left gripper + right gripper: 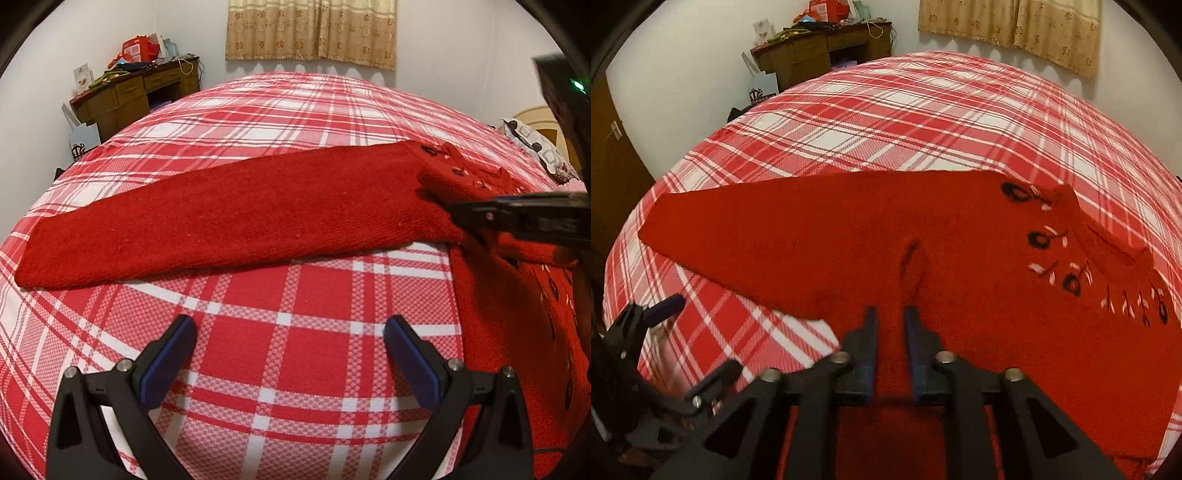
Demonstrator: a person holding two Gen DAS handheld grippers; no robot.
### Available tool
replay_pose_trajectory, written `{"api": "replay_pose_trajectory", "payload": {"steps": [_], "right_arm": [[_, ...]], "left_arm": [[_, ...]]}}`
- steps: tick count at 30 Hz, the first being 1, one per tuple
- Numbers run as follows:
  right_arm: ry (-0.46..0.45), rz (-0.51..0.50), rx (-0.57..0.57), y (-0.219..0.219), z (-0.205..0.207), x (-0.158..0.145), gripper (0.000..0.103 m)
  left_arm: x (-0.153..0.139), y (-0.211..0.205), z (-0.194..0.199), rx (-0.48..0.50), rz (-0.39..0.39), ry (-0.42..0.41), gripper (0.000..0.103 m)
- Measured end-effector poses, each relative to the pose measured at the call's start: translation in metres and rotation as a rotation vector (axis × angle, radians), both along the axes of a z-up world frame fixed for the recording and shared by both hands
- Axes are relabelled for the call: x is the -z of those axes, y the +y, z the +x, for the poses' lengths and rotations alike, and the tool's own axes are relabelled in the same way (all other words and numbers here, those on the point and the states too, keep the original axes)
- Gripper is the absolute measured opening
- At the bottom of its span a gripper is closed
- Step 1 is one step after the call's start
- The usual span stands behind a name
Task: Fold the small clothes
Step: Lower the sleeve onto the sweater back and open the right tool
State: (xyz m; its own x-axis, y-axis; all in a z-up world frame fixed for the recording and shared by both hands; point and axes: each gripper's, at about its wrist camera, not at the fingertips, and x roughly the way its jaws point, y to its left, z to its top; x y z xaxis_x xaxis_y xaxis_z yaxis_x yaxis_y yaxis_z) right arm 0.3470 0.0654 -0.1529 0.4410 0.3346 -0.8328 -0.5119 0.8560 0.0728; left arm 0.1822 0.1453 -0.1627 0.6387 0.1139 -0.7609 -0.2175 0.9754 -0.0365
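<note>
- A red knitted sweater (923, 251) lies spread flat on a bed (886, 122) covered in a red and white plaid sheet.
- 1 sleeve (207, 225) is stretched out straight toward the left edge of the bed, lying flat on the sheet.
- The body of the sweater, with dark and white embroidery (1071, 273) below the collar, lies toward the right side of the bed.
- The right gripper (891, 317) is directly over the sweater where the sleeve meets the body; its jaws stand slightly apart, with a small raised crease of knit just beyond the tips. Nothing is pinched between them.
- The left gripper (290, 328) hovers over bare plaid sheet near the front edge of the bed, just in front of the sleeve; its jaws are wide apart and hold nothing.
- A wooden desk (136, 92) piled with clutter stands against the far wall at the left corner.
- Beige patterned curtains (310, 29) hang on the wall beyond the bed.
- A patterned pillow (535, 147) lies at the right end of the bed.
</note>
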Motion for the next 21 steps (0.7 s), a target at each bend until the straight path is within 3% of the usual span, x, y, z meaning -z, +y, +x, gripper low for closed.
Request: {"api": "replay_pose_trajectory", "payload": {"steps": [1,2,8,12,15,21], "right_arm": [[0.005,0.045,0.002,-0.01,-0.003,-0.003,0.067],[0.001,0.079,0.013,-0.02,-0.007,-0.007,0.07],[-0.059,0.099,0.154,-0.077,-0.015,-0.013,0.07],[0.054,0.057,0.25,-0.099,-0.002,0.017,0.07],[-0.024,0.008,0.236,-0.092,-0.011,0.014,0.07],[-0.089,0.091,0.302,-0.133,-0.021,-0.014,0.07]], "left_arm": [[-0.001,0.001,0.0,0.0,-0.006,-0.002,0.103],[-0.001,0.003,-0.001,-0.004,-0.014,-0.004,0.103],[-0.002,0.007,-0.002,-0.011,-0.038,0.01,0.103],[0.0,0.002,-0.001,0.016,-0.01,0.04,0.103],[0.001,0.001,-0.004,0.027,-0.002,0.038,0.103],[0.002,0.0,-0.008,0.024,-0.002,0.026,0.103]]}}
